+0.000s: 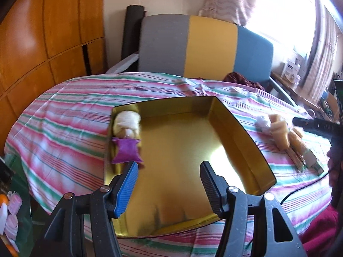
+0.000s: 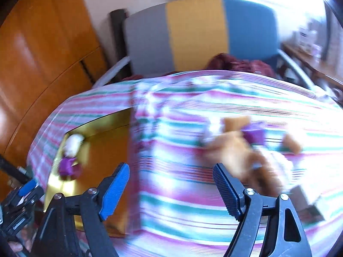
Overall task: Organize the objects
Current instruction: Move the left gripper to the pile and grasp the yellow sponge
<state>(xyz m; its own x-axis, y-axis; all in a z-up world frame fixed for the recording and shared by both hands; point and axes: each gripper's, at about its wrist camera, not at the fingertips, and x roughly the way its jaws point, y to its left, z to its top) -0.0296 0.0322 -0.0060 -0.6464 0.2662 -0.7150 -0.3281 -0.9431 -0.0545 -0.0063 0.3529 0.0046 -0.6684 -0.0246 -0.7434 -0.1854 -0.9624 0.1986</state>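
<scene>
A striped pink, green and white cloth [image 1: 70, 115] is covering the table, with a grey, yellow and blue chair back [image 1: 205, 45] standing behind it at twelve o'clock and orange wooden panelling running up the nine o'clock side. A shallow gold tin tray [image 1: 233, 126] is lying on the cloth, already holding a pale rolled bundle [image 1: 127, 124] and a purple sachet [image 1: 126, 151] along its nine o'clock wall. The left gripper [image 1: 169, 184] is hanging over the near end of the tray with its jaws spread apart and nothing between them. The right gripper [image 2: 171, 190] is also gaping wide and carrying nothing, over bare cloth. The relation that matters is showing in the right wrist view, though blur is smearing it: the loose heap of tan wrapped pieces [image 2: 240, 150], with a second purple sachet [image 2: 254, 136] among them, is lying at about one to two o'clock from the right jaws, just beyond the right finger, while the tray is sitting off at nine o'clock. The tan pieces are looking soft and elongated, their long axes seeming to run from eleven towards five o'clock, so the right gripper is likely the nearer one for the pick.
</scene>
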